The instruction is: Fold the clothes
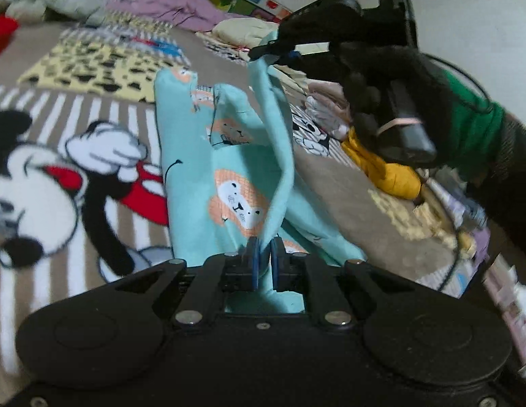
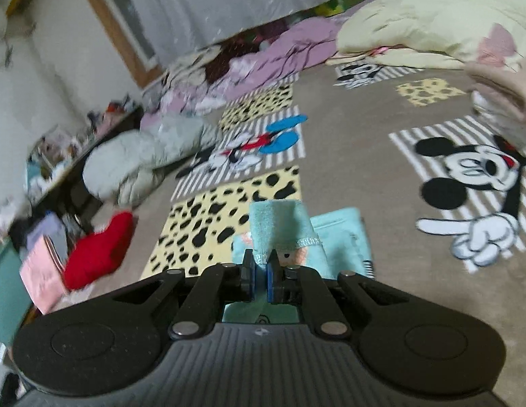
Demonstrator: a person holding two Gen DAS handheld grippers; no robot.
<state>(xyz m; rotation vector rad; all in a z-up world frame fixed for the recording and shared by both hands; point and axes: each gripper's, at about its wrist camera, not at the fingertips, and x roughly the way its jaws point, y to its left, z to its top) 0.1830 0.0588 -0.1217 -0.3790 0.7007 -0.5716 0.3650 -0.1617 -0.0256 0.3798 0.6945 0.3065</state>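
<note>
A mint-green garment with lion prints (image 1: 225, 176) lies partly on the cartoon-mouse blanket (image 1: 59, 156), and one long edge is lifted off it. My left gripper (image 1: 264, 247) is shut on the near end of that lifted edge. The right gripper (image 1: 263, 51), held by a hand in a black glove, pinches the far end higher up. In the right wrist view the right gripper (image 2: 261, 264) is shut on a hemmed corner of the mint garment (image 2: 279, 227), with the rest of the garment spread below.
A yellow garment (image 1: 385, 169) and folded clothes lie right of the mint one. Purple and cream bedding (image 2: 432, 23) is piled at the far side. A red item (image 2: 100, 247) and a pale pillow (image 2: 140, 162) lie at the left, near a cluttered low shelf.
</note>
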